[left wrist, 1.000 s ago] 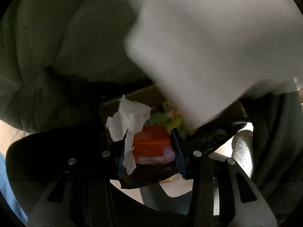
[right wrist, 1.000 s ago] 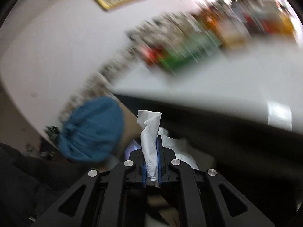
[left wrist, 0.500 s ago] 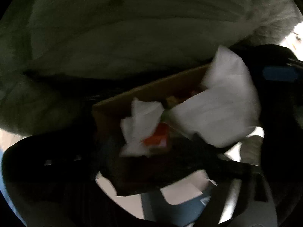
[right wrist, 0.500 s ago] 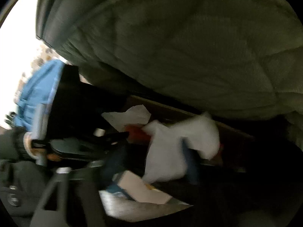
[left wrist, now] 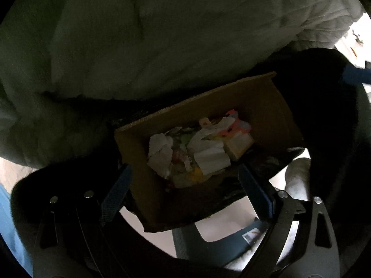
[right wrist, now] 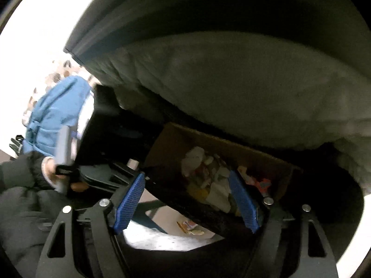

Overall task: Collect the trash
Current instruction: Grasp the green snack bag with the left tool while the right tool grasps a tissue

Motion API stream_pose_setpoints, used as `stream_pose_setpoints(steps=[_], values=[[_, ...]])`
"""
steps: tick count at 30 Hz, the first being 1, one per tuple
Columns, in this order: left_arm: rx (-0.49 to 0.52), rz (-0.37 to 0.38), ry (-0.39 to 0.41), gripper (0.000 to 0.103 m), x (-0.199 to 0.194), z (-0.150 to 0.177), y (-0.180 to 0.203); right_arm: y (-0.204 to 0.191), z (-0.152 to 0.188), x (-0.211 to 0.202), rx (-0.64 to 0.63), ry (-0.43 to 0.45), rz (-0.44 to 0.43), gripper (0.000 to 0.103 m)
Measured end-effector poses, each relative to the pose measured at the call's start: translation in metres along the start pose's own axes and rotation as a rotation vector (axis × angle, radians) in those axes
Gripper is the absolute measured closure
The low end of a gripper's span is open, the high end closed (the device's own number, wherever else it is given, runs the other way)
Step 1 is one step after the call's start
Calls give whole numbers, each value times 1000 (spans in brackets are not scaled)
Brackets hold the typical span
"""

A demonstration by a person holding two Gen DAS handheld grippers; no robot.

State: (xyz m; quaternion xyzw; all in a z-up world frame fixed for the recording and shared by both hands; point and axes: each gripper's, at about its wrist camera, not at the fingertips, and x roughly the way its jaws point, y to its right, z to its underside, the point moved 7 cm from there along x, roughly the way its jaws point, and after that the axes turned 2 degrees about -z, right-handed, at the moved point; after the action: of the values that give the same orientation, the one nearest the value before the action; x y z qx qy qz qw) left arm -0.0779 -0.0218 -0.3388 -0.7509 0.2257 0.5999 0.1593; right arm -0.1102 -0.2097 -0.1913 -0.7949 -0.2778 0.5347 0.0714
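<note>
A brown cardboard box holds the trash: crumpled white tissues, a folded white paper and orange and yellow wrappers. My left gripper is open and empty, just above the box's near edge. My right gripper is open and empty over the same box, with the tissues between its blue pads. Nothing is held.
A large pale quilted cushion hangs over the box and fills the top of both views. A grey-blue stool stands under the box. A scrap of litter lies on the light floor. A blue cloth is at the left.
Both grippers have opened. The left let go of the orange packet and tissue, the right let go of its white tissue; all now lie in the box. The right gripper swung down to the box.
</note>
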Motion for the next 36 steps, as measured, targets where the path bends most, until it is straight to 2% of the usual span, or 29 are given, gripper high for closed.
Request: stream_pose_setpoints(steps=[5, 9, 10, 12, 16, 19, 21, 22, 24, 25, 26, 27, 30, 32, 36], values=[[46, -15, 45, 13, -31, 3, 5, -28, -38, -56, -48, 117, -40, 29], [69, -33, 95, 13, -65, 7, 4, -39, -91, -99, -66, 244, -58, 27], [73, -36, 107, 13, -75, 7, 4, -37, -104, -107, -75, 272, -38, 27], [71, -40, 147, 13, -100, 6, 0, -29, -137, -114, -101, 327, 74, 27], [22, -41, 242, 13, -145, 3, -10, -5, -195, -99, -48, 364, 224, 27], [-53, -30, 307, 13, -173, -5, -22, 12, -233, -74, 49, 346, 194, 27], [-98, -21, 353, 13, -190, -12, -29, 23, -255, -53, 105, 300, 193, 29], [-114, -18, 378, 13, -198, -17, -31, 24, -261, -45, 117, 280, 190, 33], [-129, -26, 416, 13, -213, -27, -32, 23, -274, -31, 92, 257, 168, 52], [-129, -38, 436, 13, -220, -33, -32, 19, -276, -32, 83, 252, 143, 81], [-122, -57, 451, 13, -225, -39, -30, 16, -277, -39, 72, 258, 182, 99], [-112, -74, 469, 13, -231, -45, -28, 7, -276, -50, 37, 277, 196, 99], [-82, -94, 540, 13, -246, -64, -19, -4, -268, -75, 2, 330, 161, 99], [-80, -110, 572, 13, -251, -81, -14, -7, -261, -97, -1, 381, 101, 99], [-163, -150, 585, 13, -246, -128, -21, -7, -241, -155, 40, 509, -10, 99]])
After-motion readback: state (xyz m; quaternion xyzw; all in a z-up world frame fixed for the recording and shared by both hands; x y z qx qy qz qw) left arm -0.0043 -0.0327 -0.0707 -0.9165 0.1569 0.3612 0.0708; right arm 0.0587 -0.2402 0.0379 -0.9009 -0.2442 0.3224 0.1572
